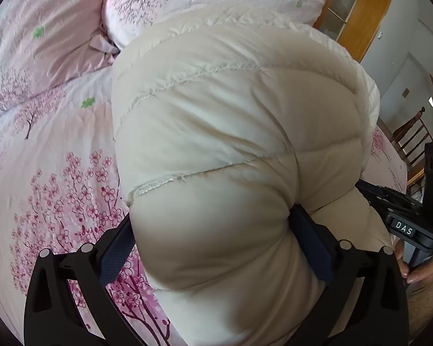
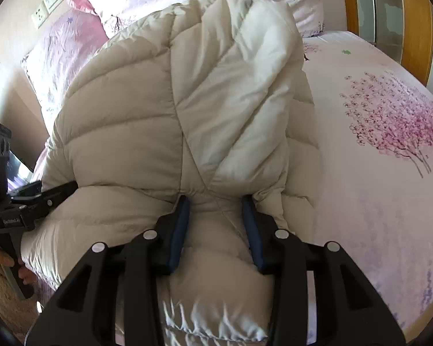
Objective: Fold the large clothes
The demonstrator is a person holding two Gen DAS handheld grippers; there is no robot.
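Observation:
A cream quilted down jacket (image 1: 231, 115) lies bunched and folded over on a bed. In the left wrist view my left gripper (image 1: 213, 219) stands wide, with a puffy fold of the jacket bulging between its blue pads (image 1: 117, 248) and touching them without being squeezed. In the right wrist view my right gripper (image 2: 215, 200) pinches a narrowed bunch of the jacket (image 2: 158, 101) near its close edge, and the fabric puffs out on both sides of the pads. Each gripper's handle and the hand (image 1: 418, 271) holding it shows at the edge of the other view.
The bed (image 2: 375, 201) has a pink cherry-blossom cover. Pink pillows (image 1: 57, 28) lie behind the jacket. A wooden-framed glass panel (image 2: 418, 28) stands at the far right, wall sockets (image 2: 47, 3) are at the far left, and a wooden chair (image 1: 412, 138) stands beyond the bed's edge.

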